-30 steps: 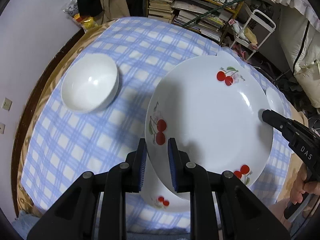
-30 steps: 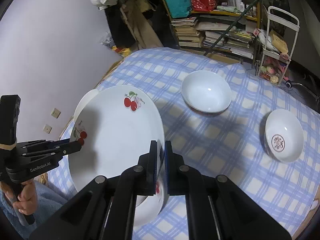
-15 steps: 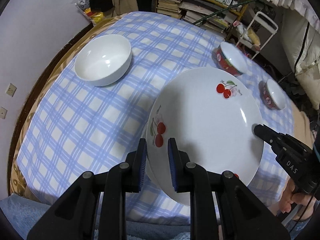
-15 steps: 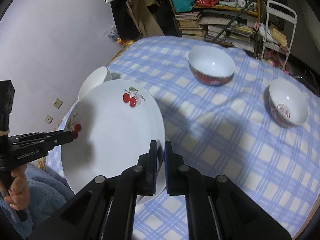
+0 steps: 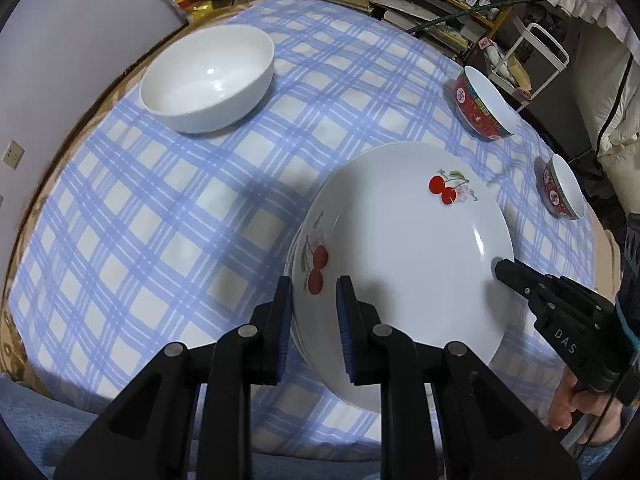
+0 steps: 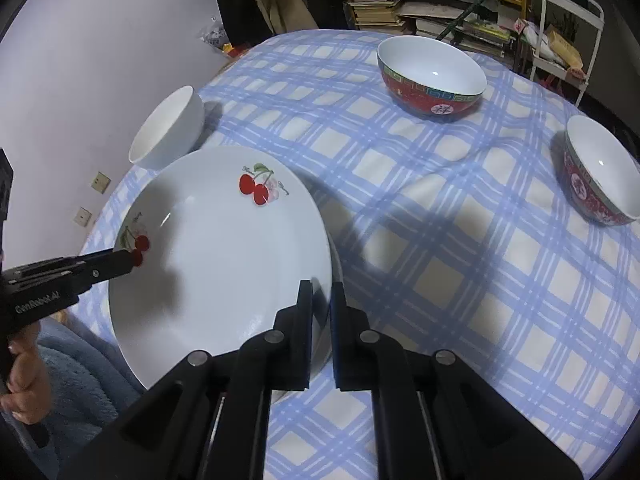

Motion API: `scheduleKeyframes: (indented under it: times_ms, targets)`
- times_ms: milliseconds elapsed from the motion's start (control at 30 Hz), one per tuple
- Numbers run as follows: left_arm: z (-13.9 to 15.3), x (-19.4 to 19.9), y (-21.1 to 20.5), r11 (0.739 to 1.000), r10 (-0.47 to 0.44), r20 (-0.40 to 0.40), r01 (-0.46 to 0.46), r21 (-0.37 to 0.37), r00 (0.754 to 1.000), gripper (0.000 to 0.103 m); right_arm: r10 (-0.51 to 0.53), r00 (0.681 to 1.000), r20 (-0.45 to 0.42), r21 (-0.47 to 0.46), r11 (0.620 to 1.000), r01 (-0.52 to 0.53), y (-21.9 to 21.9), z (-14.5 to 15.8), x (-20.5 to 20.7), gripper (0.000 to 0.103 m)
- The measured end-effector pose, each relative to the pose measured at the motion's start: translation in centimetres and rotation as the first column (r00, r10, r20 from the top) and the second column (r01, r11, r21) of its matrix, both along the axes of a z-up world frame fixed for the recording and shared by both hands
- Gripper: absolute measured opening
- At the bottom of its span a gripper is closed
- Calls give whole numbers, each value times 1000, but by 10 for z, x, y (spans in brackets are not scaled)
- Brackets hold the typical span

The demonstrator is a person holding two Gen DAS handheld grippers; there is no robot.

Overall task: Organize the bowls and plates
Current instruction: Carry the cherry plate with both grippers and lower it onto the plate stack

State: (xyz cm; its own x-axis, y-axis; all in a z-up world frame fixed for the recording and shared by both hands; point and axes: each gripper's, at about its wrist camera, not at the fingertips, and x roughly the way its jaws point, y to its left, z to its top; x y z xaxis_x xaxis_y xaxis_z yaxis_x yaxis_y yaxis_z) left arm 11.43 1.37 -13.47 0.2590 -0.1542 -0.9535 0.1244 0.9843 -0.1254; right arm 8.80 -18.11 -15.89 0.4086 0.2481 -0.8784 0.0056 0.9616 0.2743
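Note:
A white plate with red cherries [image 5: 408, 264] [image 6: 224, 264] hangs just over the table's near edge, held from both sides. My left gripper [image 5: 314, 292] is shut on its left rim beside a cherry print. My right gripper [image 6: 321, 292] is shut on the opposite rim. Each gripper also shows in the other's view, the right gripper [image 5: 504, 270] and the left gripper [image 6: 128, 260]. The thin rim of a second plate [image 6: 335, 256] peeks out right under the held one; I cannot tell whether they touch. A plain white bowl [image 5: 208, 76] [image 6: 168, 132] stands at the far left.
Two red patterned bowls stand on the blue checked tablecloth [image 5: 160, 240], a larger bowl [image 6: 432, 76] at the back and a smaller bowl [image 6: 600, 176] at the right edge. A wall runs along the left. Bookshelves [image 6: 420, 0] and a white cart [image 6: 568, 20] stand beyond the table.
Both grippers have sunk toward the table with the cherry plate between them. The plate beneath, plainly visible before, is now almost covered. The bowls have not moved.

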Motion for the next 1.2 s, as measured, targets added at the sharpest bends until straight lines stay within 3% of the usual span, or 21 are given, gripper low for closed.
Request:
scheduleKeyframes:
  times_ms: [567, 1000, 1200]
  targets:
    - [-22, 4, -10, 998, -15, -44, 18, 59, 999, 20, -2, 1000, -12, -34, 999, 1, 2, -9, 5, 9]
    - [-31, 3, -12, 998, -14, -85, 18, 55, 996, 20, 0, 999, -42, -66, 998, -3, 5, -18, 5, 9]
    - [-37, 4, -16, 995, -23, -86, 32, 99, 996, 20, 8, 999, -38, -91, 996, -12, 7, -19, 6, 9]
